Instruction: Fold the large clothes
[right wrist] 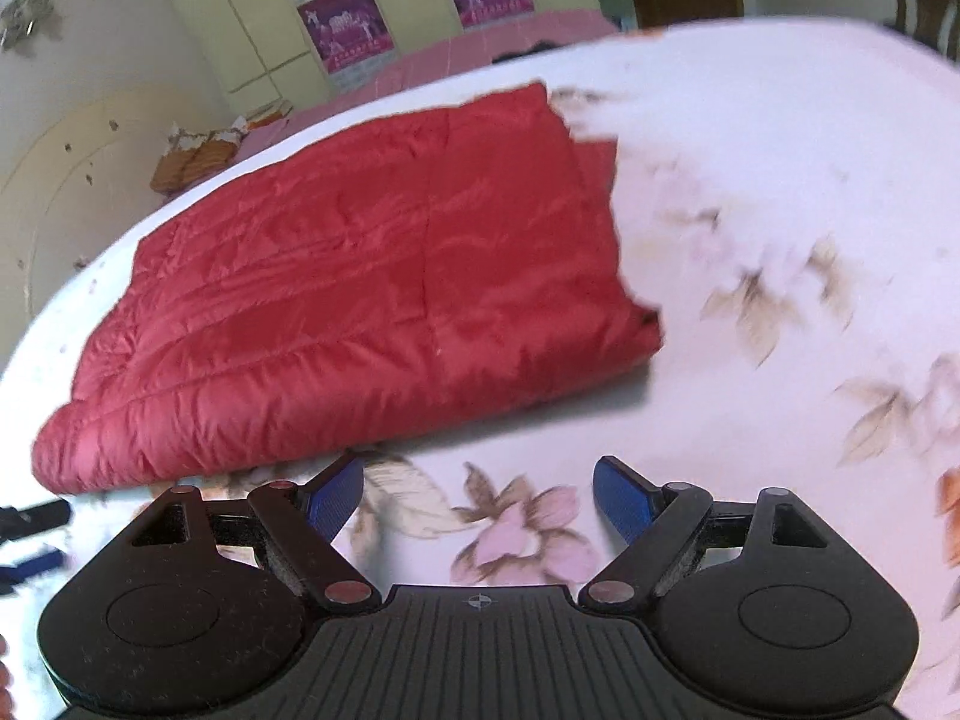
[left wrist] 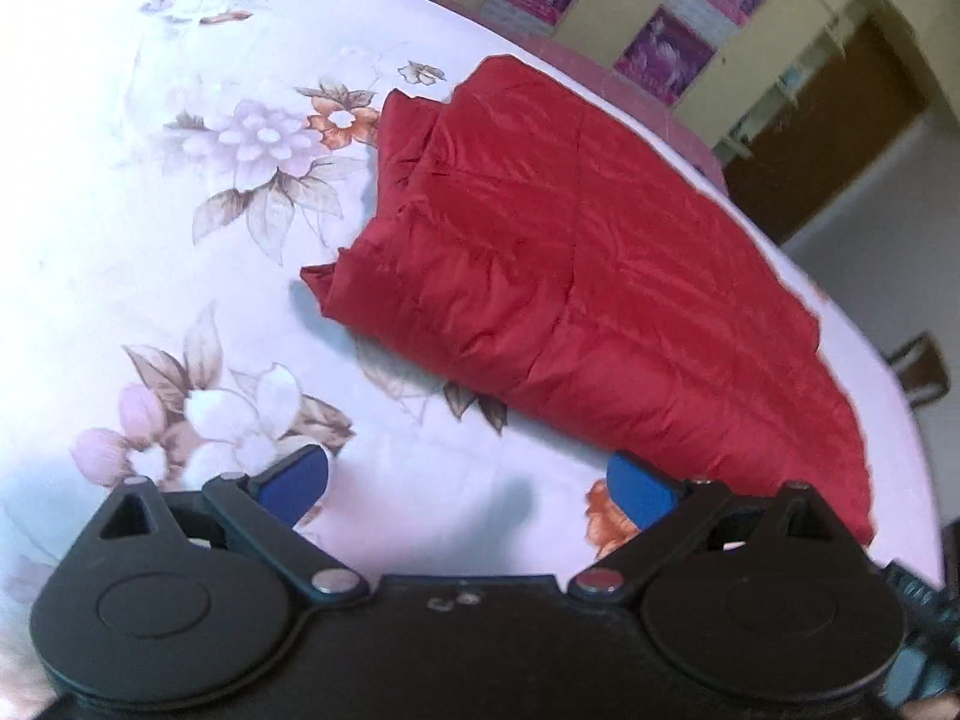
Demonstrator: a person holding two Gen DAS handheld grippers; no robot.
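A red quilted jacket [left wrist: 576, 276] lies folded into a thick pad on a white floral bedsheet [left wrist: 120, 192]. It also shows in the right wrist view [right wrist: 360, 288]. My left gripper [left wrist: 468, 483] is open and empty, hovering over the sheet just in front of the jacket's near edge. My right gripper [right wrist: 480, 498] is open and empty, above the sheet just short of the jacket's rolled near edge. Both have blue pads [left wrist: 297, 480].
The sheet [right wrist: 780, 180] covers a bed that drops off past the jacket. Yellow cupboards with purple posters [left wrist: 660, 54] stand behind. A brown door [left wrist: 828, 138] and a chair [right wrist: 927, 0] are at the far side. The other gripper's dark parts [right wrist: 36, 516] show at left.
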